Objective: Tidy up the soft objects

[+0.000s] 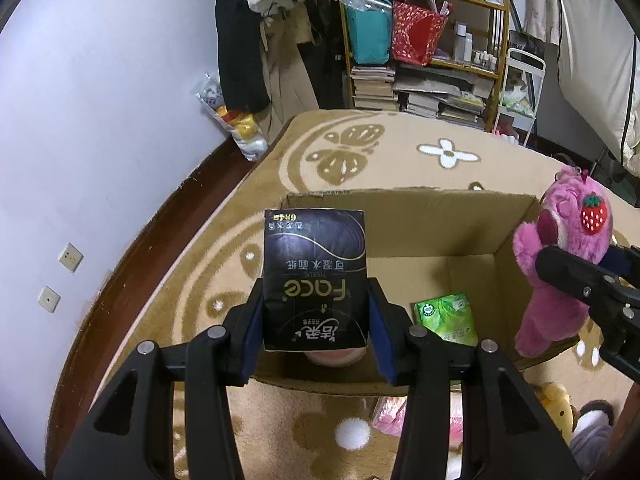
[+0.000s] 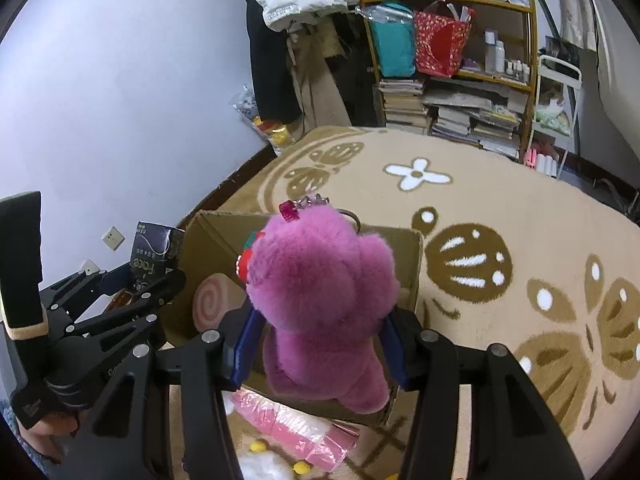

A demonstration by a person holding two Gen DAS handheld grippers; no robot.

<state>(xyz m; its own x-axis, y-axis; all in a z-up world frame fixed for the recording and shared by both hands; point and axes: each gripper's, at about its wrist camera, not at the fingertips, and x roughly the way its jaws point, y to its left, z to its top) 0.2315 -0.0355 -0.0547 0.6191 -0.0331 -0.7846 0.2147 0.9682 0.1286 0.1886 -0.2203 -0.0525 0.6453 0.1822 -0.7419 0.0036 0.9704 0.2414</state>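
Observation:
My left gripper (image 1: 316, 320) is shut on a black tissue pack (image 1: 315, 276) and holds it above the near left part of an open cardboard box (image 1: 400, 220). Inside the box lie a green tissue pack (image 1: 448, 316) and a pink swirl-roll plush (image 2: 212, 300). My right gripper (image 2: 316, 344) is shut on a pink plush bear (image 2: 320, 300) with a strawberry on its head, held over the box's right wall. The bear (image 1: 560, 260) and right gripper (image 1: 592, 292) show at the right in the left wrist view. The left gripper (image 2: 132, 292) and black pack (image 2: 154, 252) show at the left in the right wrist view.
The box stands on a beige patterned rug (image 2: 500, 208). Pink plastic-wrapped packs (image 2: 296, 428) and a yellow plush (image 1: 556, 404) lie near the box's front. A cluttered bookshelf (image 1: 432, 44) and hanging clothes stand at the back. A bag of toys (image 1: 236, 120) leans on the wall.

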